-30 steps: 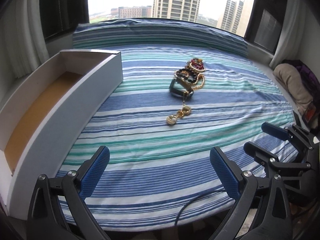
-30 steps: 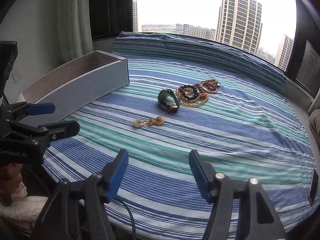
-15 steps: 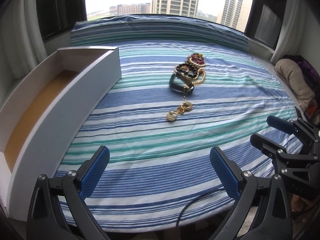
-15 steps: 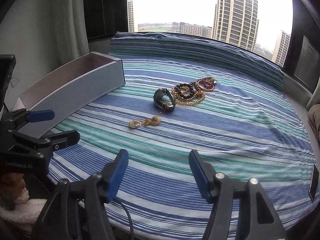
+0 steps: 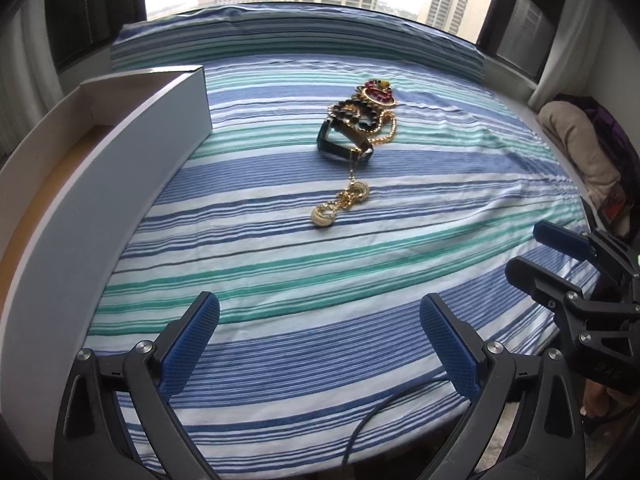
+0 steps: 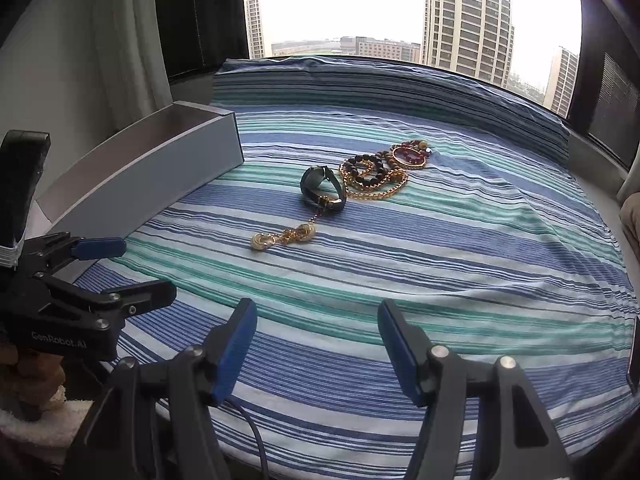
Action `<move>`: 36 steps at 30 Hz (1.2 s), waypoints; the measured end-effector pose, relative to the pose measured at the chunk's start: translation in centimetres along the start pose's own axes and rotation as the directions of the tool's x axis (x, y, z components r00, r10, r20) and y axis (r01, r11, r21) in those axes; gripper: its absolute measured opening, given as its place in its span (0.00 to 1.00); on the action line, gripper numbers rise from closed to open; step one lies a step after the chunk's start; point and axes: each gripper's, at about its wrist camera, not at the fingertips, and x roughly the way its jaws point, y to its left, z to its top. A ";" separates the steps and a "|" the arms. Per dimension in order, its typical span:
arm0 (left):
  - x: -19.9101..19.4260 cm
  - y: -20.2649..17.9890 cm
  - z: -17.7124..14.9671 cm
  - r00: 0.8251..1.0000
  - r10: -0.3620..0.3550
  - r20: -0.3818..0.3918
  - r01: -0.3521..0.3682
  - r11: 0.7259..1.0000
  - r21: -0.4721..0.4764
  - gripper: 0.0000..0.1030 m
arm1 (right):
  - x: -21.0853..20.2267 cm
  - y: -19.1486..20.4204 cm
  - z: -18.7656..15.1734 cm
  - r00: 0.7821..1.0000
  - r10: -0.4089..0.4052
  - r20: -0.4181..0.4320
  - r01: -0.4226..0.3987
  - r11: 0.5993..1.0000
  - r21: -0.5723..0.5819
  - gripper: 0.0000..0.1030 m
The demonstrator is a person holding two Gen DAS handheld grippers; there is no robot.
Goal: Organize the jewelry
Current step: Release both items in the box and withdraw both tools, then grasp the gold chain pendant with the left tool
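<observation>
Left tongs nearer jewelry than second ago, apart, empty. Right tongs apart, empty. Box beside jewelry unfilled; approach underway.

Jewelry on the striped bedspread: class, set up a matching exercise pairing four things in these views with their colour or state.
Things:
1. watch
2. chain
3. box
4. right gripper

Descriptions:
A. gold, looped beside dark beads
B. white walls, nothing seen inside
C. jaws apart, holding nothing
D. dark band, standing on edge

Pairs: 1-D, 2-A, 3-B, 4-C
</observation>
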 end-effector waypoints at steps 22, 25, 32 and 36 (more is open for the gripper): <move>12.8 -2.0 7.0 0.986 -0.096 -0.133 0.123 0.968 0.219 0.55 | 1.4 -3.5 -0.5 1.000 0.016 -0.026 -0.013 0.995 0.099 0.62; 12.6 -1.7 7.1 0.983 -0.111 -0.148 0.142 0.967 0.211 0.23 | 1.6 -3.9 -0.4 0.999 0.018 -0.029 -0.014 0.993 0.114 0.62; 12.7 -2.0 7.1 0.985 -0.114 -0.129 0.139 0.970 0.201 0.07 | 2.0 -4.2 -0.3 0.999 0.020 -0.025 -0.017 0.992 0.121 0.62; 11.5 -1.2 8.0 0.983 -0.164 -0.086 0.174 0.977 0.122 0.04 | 1.8 -4.3 -0.5 1.000 0.012 -0.024 -0.009 0.992 0.124 0.62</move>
